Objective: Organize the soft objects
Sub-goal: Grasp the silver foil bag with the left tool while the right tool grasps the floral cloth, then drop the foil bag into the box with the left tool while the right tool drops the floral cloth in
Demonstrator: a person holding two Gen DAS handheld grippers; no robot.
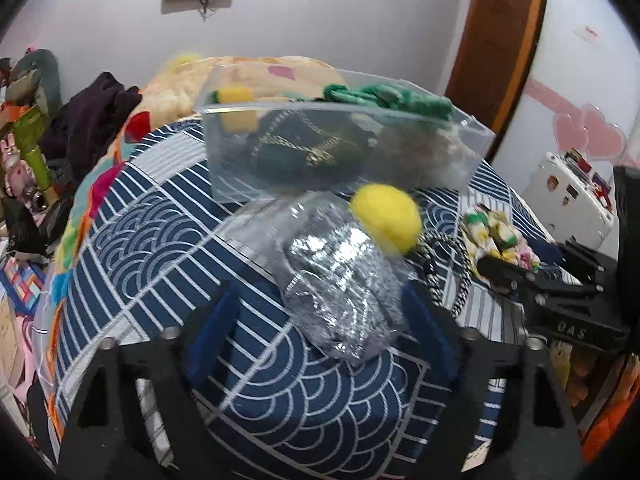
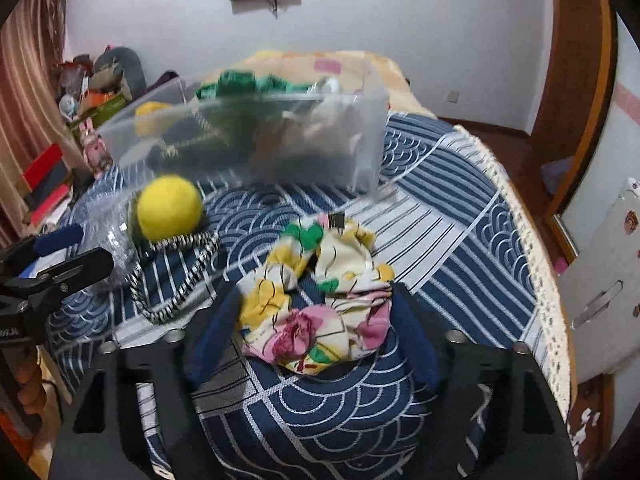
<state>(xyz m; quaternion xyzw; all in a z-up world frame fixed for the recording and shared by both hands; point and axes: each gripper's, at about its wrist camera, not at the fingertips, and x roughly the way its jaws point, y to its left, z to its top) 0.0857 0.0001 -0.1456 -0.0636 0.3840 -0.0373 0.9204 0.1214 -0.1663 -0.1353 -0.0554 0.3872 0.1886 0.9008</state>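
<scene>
The floral cloth (image 2: 316, 300) was a crumpled bundle, cream printed with yellow, green and pink, lying on the blue wave-patterned bedcover (image 2: 440, 216) near the right gripper (image 2: 314, 320); that gripper stood open, its blue pads flanking the cloth, contact not discernible; the silver crinkled bag (image 1: 340, 280), wrapped in clear plastic, lay between the spread, open fingers of the left gripper (image 1: 320, 308), whether touching could not be told. A fuzzy yellow ball (image 1: 386, 216) sat just beyond the bag, to its right; a black-and-white striped cord (image 2: 176, 280) lay looped beside the ball. Farther off stood a clear plastic bin (image 1: 340, 148) holding a green knit item (image 1: 384, 98), a yellow sponge block (image 1: 236, 108) and dark items too blurred to identify.
</scene>
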